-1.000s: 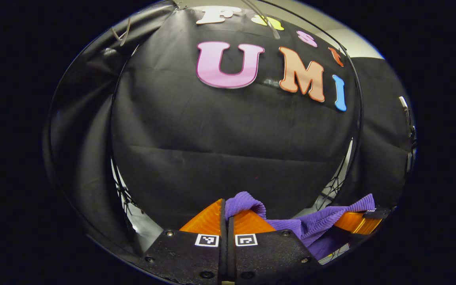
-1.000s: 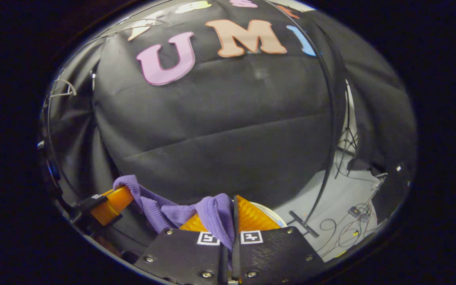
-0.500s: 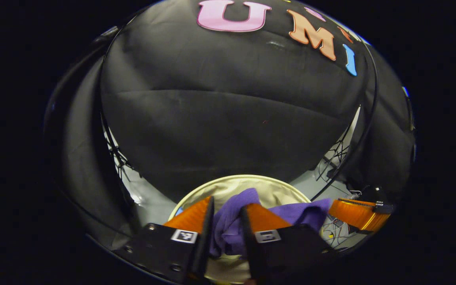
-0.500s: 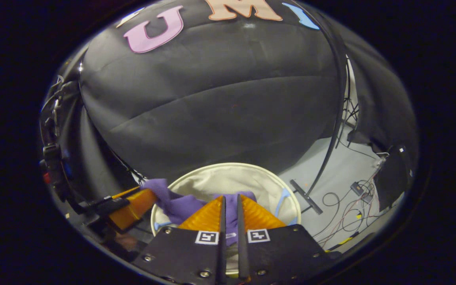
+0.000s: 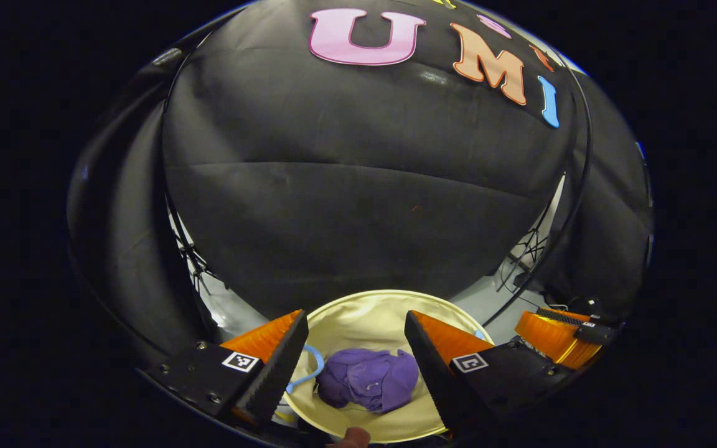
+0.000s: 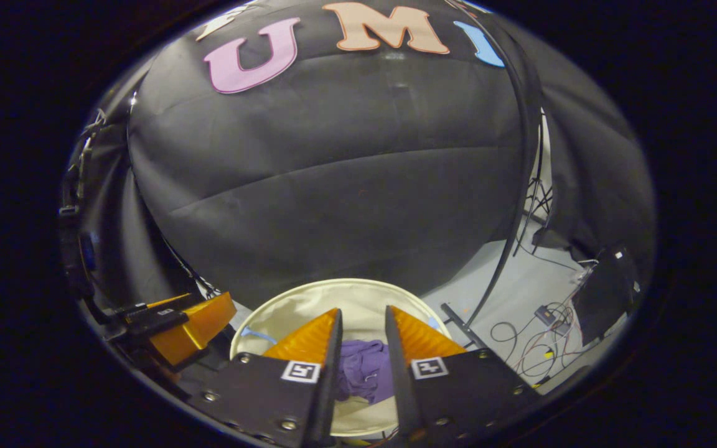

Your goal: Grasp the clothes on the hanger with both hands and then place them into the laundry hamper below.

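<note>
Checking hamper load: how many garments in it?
1: a crumpled purple knit garment on the bottom of the round cream fabric hamper, between both open tools' fingers. More could lie beneath it.

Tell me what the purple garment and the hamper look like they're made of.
Purple garment: soft matte knit, probably; it lies crumpled in rounded folds. Laundry hamper: cream woven cloth, likely canvas, matte, its wall creasing softly; blue handle loop looks like cord or webbing.

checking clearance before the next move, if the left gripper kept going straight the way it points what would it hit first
Most likely the purple garment lying crumpled in the hamper. It sits between the open fingers of the left gripper, though depth is hard to judge.
</note>
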